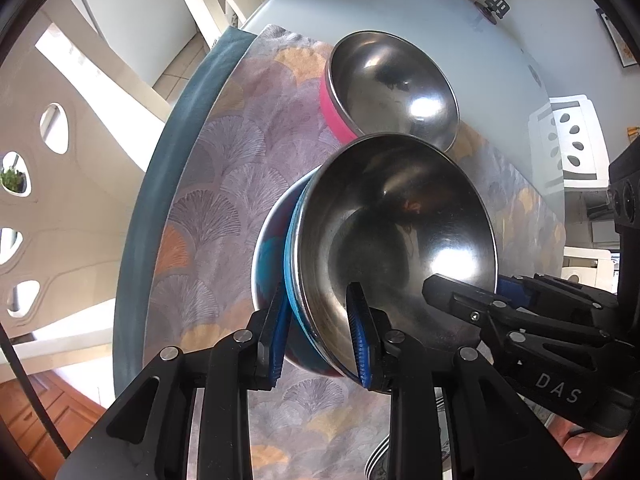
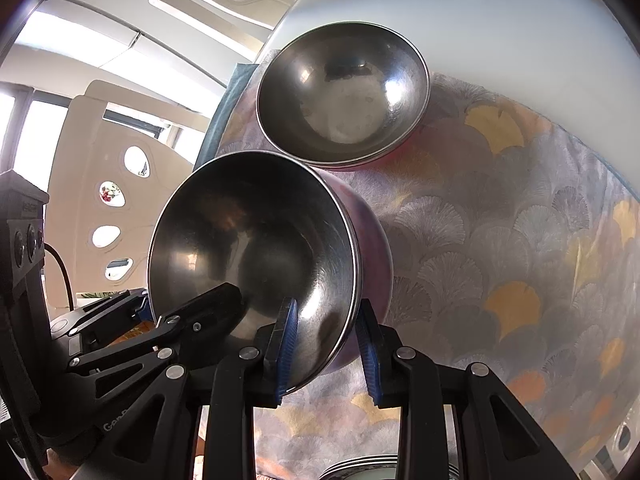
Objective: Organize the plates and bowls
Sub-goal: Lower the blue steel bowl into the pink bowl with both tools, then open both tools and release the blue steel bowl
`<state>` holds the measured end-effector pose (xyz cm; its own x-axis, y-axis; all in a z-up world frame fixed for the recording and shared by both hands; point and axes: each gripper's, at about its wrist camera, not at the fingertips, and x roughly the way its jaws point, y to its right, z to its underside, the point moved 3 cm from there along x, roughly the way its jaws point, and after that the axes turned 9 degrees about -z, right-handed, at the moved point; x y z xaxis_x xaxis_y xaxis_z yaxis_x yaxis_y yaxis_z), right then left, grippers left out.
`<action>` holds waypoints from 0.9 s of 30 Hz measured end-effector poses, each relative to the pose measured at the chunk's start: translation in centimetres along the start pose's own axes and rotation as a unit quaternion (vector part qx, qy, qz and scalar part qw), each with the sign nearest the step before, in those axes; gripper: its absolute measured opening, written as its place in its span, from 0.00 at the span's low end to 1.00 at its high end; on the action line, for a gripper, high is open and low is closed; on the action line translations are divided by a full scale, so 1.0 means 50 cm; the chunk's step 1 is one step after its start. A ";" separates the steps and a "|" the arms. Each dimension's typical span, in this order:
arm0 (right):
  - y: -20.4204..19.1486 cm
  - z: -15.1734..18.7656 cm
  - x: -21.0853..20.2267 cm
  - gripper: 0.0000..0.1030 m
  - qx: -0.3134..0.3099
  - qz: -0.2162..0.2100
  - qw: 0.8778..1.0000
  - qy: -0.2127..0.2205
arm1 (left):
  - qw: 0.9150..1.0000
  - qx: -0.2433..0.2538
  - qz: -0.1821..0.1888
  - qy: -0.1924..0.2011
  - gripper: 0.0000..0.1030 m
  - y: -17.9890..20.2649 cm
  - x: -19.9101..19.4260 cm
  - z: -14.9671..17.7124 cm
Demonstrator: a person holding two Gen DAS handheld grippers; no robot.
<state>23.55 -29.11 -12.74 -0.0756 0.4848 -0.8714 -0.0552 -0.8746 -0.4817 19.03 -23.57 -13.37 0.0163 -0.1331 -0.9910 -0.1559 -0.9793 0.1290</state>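
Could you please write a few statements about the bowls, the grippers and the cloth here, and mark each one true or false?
1. Both grippers grip the rim of the same steel bowl. True: left gripper and right gripper each straddle its wall.
2. The held bowl is blue outside. True.
3. The second bowl is green outside. False: it is pink outside.
4. The second bowl lies upside down. False: it rests open side up on the patterned cloth.
5. The held bowl contains food. False: its inside is empty and shiny.
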 end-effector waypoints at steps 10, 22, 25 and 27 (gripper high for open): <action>-0.004 0.002 -0.011 0.27 -0.001 0.002 1.000 0.006 | 1.000 0.001 -0.005 0.000 0.25 0.002 -0.001 0.008; -0.002 0.004 -0.035 0.27 -0.003 -0.007 1.000 0.019 | 1.000 0.003 -0.002 0.021 0.30 0.017 -0.026 0.005; 0.001 0.001 -0.050 0.27 -0.004 -0.007 1.000 0.026 | 1.000 -0.002 0.016 0.024 0.30 0.015 -0.041 -0.003; 0.003 -0.001 -0.063 0.27 -0.001 -0.013 0.999 0.033 | 1.000 -0.001 0.016 0.027 0.30 0.013 -0.051 -0.014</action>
<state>23.81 -30.79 -10.06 -0.0076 0.5050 -0.8631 -0.0552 -0.8620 -0.5039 19.59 -23.96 -10.71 0.0648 -0.1723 -0.9829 -0.1557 -0.9747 0.1606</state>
